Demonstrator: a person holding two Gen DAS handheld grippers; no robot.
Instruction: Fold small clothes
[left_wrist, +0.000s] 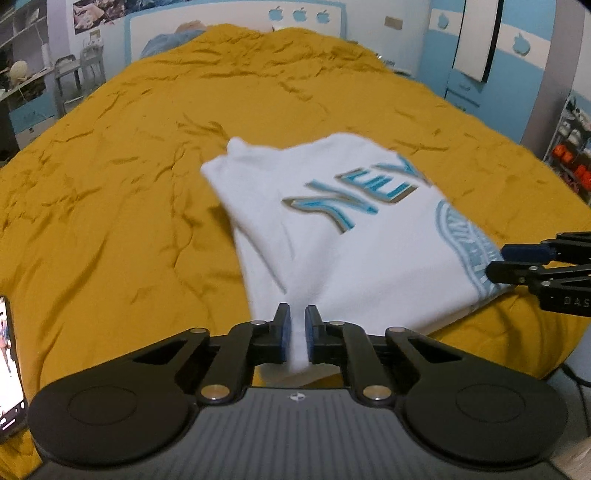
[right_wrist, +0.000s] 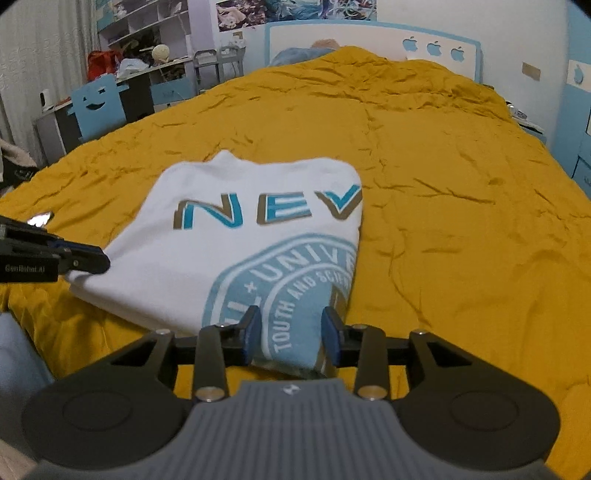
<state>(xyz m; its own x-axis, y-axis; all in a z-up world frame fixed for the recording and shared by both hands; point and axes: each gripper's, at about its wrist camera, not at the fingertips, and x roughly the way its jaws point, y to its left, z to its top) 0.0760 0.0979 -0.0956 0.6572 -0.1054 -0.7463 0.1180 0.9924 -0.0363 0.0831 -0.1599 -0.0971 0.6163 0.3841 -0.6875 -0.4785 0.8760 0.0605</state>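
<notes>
At the near edge of the bed (right_wrist: 461, 221), right in front of both cameras, the left claw (left_wrist: 298, 332) is pinched tight on a corner of the white shirt (left_wrist: 332, 251), fabric bunched between its blue pads and pulled up into a ridge. Over on the other side, the right claw (right_wrist: 291, 338) has its fingers set wider, with the shirt's blue-printed corner (right_wrist: 295, 332) sitting between them; the cloth fills the gap, but I can't tell for sure that it's clamped. The shirt lies folded on the mustard bedspread (left_wrist: 129, 166), print side up, big letters reading "NEV" across it and a round blue seal at the right-hand end. In the left view, the right claw (left_wrist: 495, 260) pokes in from the side, at the seal's edge. A lit phone (left_wrist: 9, 365) rests at the left margin. Further back, wrinkled bedspread runs up to the white headboard (right_wrist: 332, 35) with its blue apple cutouts.
</notes>
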